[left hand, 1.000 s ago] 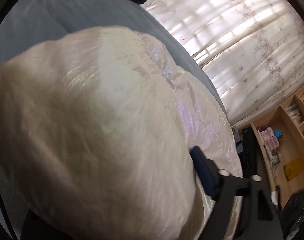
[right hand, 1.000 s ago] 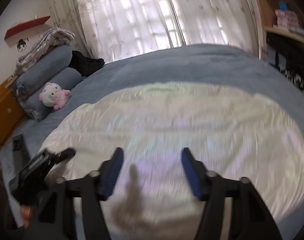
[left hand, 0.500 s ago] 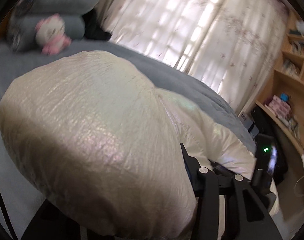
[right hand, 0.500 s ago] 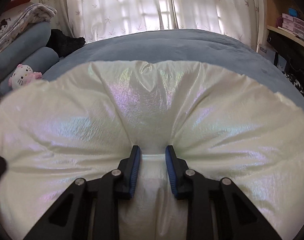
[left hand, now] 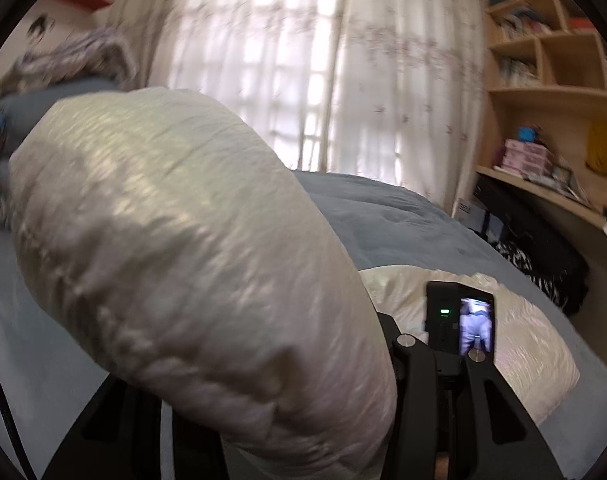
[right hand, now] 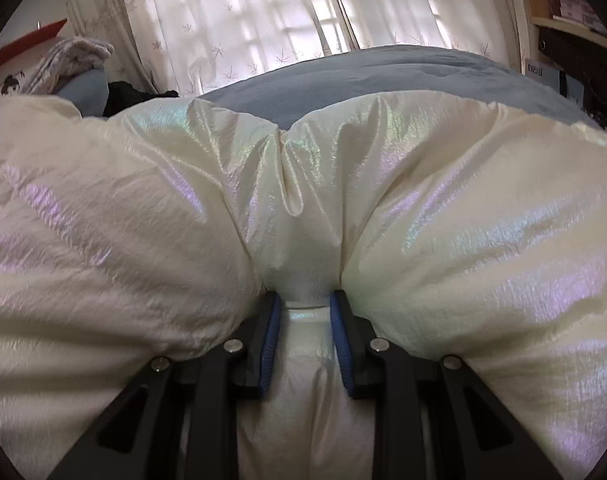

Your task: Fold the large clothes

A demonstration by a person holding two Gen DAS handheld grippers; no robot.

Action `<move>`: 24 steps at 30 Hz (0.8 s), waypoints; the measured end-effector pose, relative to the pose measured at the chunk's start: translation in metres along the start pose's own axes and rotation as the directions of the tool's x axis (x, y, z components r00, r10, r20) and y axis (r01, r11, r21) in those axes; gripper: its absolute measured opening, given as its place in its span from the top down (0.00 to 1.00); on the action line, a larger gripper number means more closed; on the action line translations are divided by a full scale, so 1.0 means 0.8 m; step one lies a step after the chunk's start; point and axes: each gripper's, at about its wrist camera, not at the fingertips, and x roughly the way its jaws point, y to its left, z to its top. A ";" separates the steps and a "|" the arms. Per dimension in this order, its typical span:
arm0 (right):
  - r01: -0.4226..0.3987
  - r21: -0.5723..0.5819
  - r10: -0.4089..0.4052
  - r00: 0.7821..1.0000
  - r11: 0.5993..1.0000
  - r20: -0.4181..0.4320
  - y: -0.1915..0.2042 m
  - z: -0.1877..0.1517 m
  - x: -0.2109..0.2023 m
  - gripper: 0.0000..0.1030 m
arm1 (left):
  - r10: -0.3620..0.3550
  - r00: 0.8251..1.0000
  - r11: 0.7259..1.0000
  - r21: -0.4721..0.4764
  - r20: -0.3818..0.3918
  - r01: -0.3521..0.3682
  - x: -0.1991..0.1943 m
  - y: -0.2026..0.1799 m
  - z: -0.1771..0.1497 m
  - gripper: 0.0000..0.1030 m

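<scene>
A puffy cream jacket [right hand: 463,220] with a pearly sheen lies on the blue-grey bed [right hand: 383,68]. My right gripper [right hand: 305,312] is shut on a raised fold at the jacket's near edge, its blue pads [right hand: 273,332] pressing the fabric from both sides. In the left wrist view a thick bulge of the jacket [left hand: 175,240] hangs lifted above the bed, held in my left gripper [left hand: 263,344]. The bulge hides the left finger; only the right finger [left hand: 383,324] shows. The rest of the jacket [left hand: 515,332] lies flat beyond, beside the other gripper's lit screen [left hand: 475,324].
Sheer curtains [left hand: 303,60] cover the window behind the bed. Wooden shelves [left hand: 543,80] with boxes stand at the right, dark items [left hand: 535,248] below them. Rolled blue bedding and a folded blanket [right hand: 75,56] sit at the bed's far left.
My left gripper has risen and rolled, carrying the jacket bulge up off the bed. My right gripper has come down onto the jacket and closed on a fold.
</scene>
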 end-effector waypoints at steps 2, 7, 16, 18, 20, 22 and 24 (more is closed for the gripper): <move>-0.025 0.018 0.025 1.000 1.000 0.001 -0.006 0.000 0.001 0.74 | -0.008 1.000 0.999 0.049 0.013 0.007 -0.004 -0.018 0.003 0.57; -0.077 0.056 0.077 0.997 0.995 0.009 -0.016 0.001 0.000 0.75 | -0.029 0.999 0.988 0.150 0.026 0.025 -0.014 -0.055 0.006 0.57; -0.143 0.120 0.148 0.988 0.983 -0.041 -0.027 0.010 -0.003 0.75 | -0.031 0.999 0.950 0.313 0.017 0.024 -0.023 -0.113 0.013 0.56; -0.157 0.124 0.168 0.982 0.980 -0.085 -0.032 0.018 -0.005 0.75 | -0.030 0.999 0.941 0.337 0.014 0.024 -0.025 -0.120 0.013 0.56; -0.188 0.146 0.211 0.964 0.971 -0.161 -0.040 0.030 -0.009 0.75 | -0.029 1.000 0.931 0.364 0.010 0.023 -0.029 -0.128 0.014 0.56; -0.219 0.169 0.252 0.944 0.961 -0.214 -0.052 0.044 -0.018 0.75 | -0.029 1.000 0.921 0.390 0.009 0.024 -0.035 -0.133 0.012 0.56; -0.225 0.168 0.260 0.938 0.960 -0.227 -0.063 0.050 -0.038 0.76 | -0.029 1.000 0.906 0.422 0.001 0.026 -0.040 -0.142 0.008 0.56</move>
